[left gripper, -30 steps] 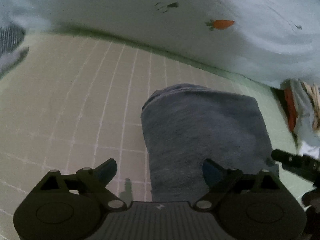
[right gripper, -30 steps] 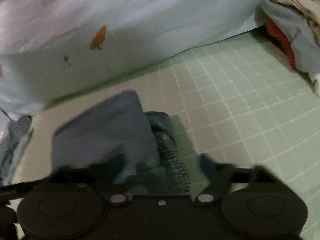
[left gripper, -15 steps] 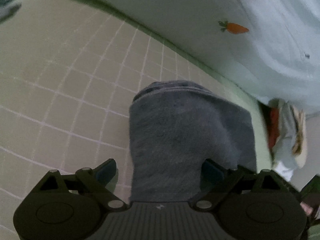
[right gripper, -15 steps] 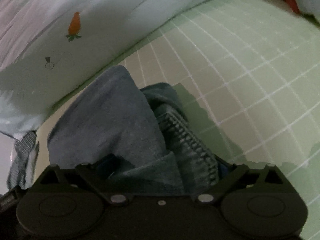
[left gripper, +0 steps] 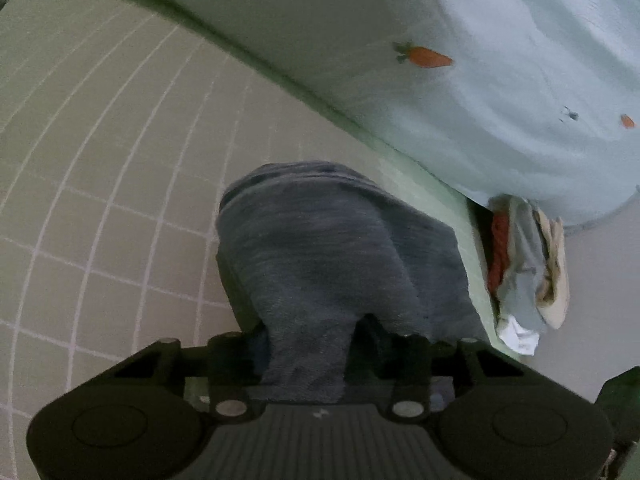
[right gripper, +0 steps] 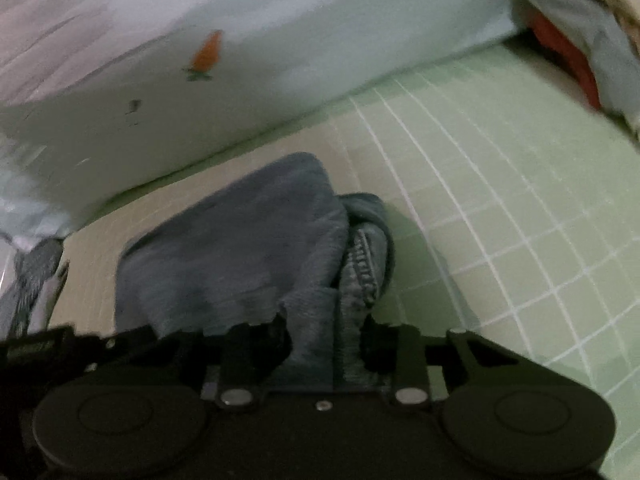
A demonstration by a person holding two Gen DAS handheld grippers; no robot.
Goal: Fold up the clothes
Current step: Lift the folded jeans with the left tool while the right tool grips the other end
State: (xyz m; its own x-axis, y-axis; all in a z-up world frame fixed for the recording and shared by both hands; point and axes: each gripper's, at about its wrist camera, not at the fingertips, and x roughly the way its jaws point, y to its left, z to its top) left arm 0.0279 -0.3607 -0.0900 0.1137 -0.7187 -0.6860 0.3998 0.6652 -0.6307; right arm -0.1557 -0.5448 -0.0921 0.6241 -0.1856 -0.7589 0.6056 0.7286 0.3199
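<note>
A folded pair of blue-grey jeans (left gripper: pixel 328 252) lies on the green gridded mat (left gripper: pixel 100 200). My left gripper (left gripper: pixel 308 340) is shut on the near edge of the jeans, with cloth bunched between its fingers. In the right wrist view the same jeans (right gripper: pixel 240 256) show a waistband seam (right gripper: pixel 364 264) on their right side. My right gripper (right gripper: pixel 324 340) is shut on the near edge there too. The fingertips of both grippers are hidden by the cloth.
A pale blue sheet with carrot prints (left gripper: pixel 460 80) hangs along the far edge of the mat (right gripper: pixel 500 184). A pile of red, grey and beige clothes (left gripper: pixel 524 264) lies at the right and also shows in the right wrist view (right gripper: pixel 580 40). A striped garment (right gripper: pixel 28 280) lies at the left.
Both grippers were open around the near edge of the jeans; now both have closed on it and the cloth has bunched up between the fingers.
</note>
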